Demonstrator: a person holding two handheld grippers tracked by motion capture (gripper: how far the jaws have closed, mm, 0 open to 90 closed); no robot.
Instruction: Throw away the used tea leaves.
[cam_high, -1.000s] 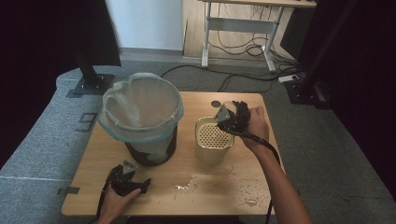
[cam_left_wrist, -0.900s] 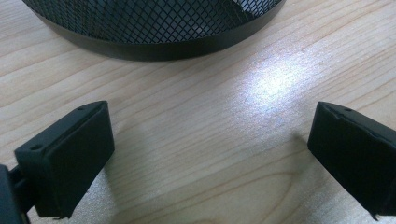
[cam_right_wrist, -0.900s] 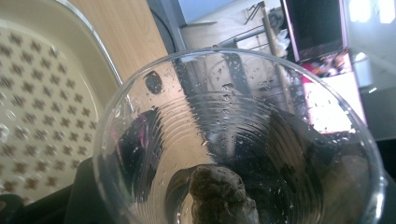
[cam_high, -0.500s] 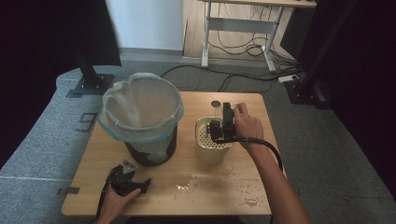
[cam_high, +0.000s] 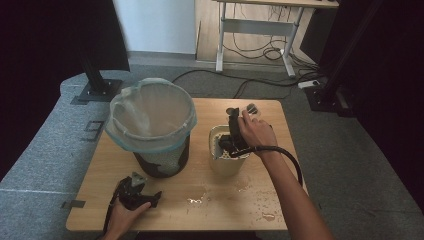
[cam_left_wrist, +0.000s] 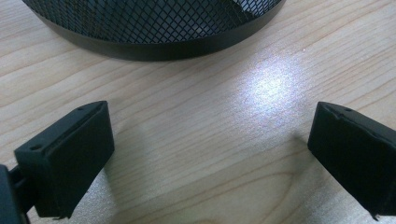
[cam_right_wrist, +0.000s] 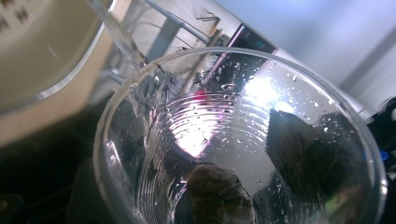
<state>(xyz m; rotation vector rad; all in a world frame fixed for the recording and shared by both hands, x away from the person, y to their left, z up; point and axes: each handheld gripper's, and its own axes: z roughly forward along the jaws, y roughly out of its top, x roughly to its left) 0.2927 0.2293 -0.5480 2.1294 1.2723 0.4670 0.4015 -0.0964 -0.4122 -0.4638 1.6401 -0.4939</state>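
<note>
My right gripper (cam_high: 230, 144) hangs over a cream container (cam_high: 222, 164) with a perforated top, right of the table's middle. It is shut on a clear plastic cup (cam_right_wrist: 243, 135), which is tipped. Droplets cover the cup's inside and a brown wet lump (cam_right_wrist: 219, 196) sits at its bottom. A thin stream of water (cam_right_wrist: 119, 35) runs off its rim, close to the cream container (cam_right_wrist: 42, 42). My left gripper (cam_high: 135, 192) rests on the wood near the front left edge. There the left gripper (cam_left_wrist: 210, 154) stands wide open with nothing between its jaws, facing the bin's base (cam_left_wrist: 154, 28).
A black mesh bin (cam_high: 165, 161) lined with a clear plastic bag (cam_high: 150, 112) stands left of the container. Water is spilled on the table (cam_high: 200, 199) in front of the container, with more drops at the front right (cam_high: 267, 216). A desk frame and cables stand behind the table.
My right gripper has moved left from beside the cream container to over it, and has tipped the cup downward. The left gripper has stayed put.
</note>
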